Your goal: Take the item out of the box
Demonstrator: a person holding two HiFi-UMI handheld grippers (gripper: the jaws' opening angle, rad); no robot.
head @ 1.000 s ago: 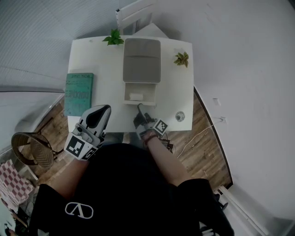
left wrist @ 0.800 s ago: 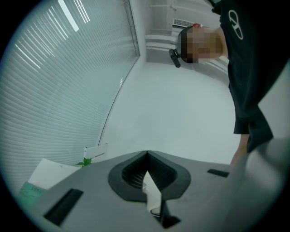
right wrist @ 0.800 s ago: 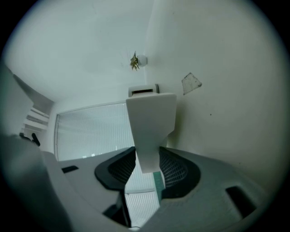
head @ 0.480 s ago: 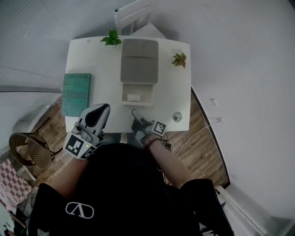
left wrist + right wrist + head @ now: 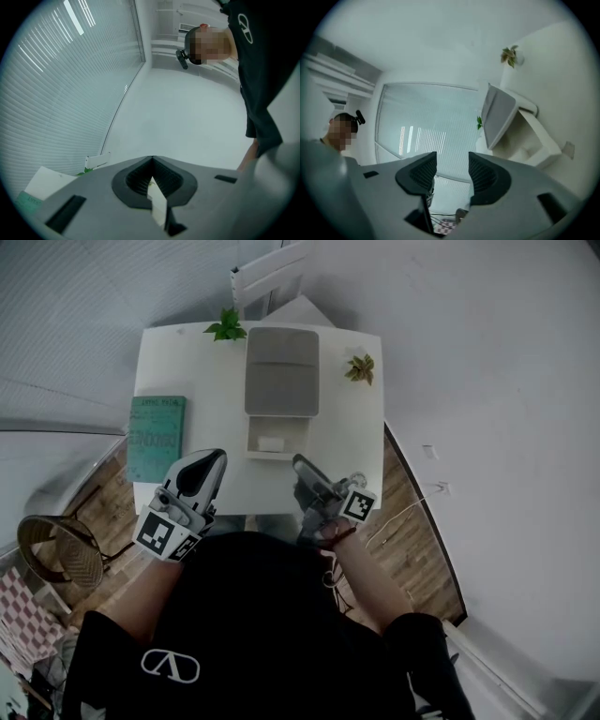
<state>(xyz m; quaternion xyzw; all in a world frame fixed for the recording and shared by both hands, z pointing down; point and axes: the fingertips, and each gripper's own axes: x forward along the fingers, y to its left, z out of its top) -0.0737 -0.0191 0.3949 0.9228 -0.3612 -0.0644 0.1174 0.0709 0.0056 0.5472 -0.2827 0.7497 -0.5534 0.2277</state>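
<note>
You are only beginning: the white item (image 5: 271, 443) is lying inside the open box (image 5: 281, 381), untouched; short of the box, your right gripper (image 5: 302, 465) is holding its fingers apart and empty, having just been opening them, and your left gripper (image 5: 212, 460) is keeping its fingers together

item (image 5: 271, 443): too small to identify | chair (image 5: 259, 277): cut by top edge
</note>
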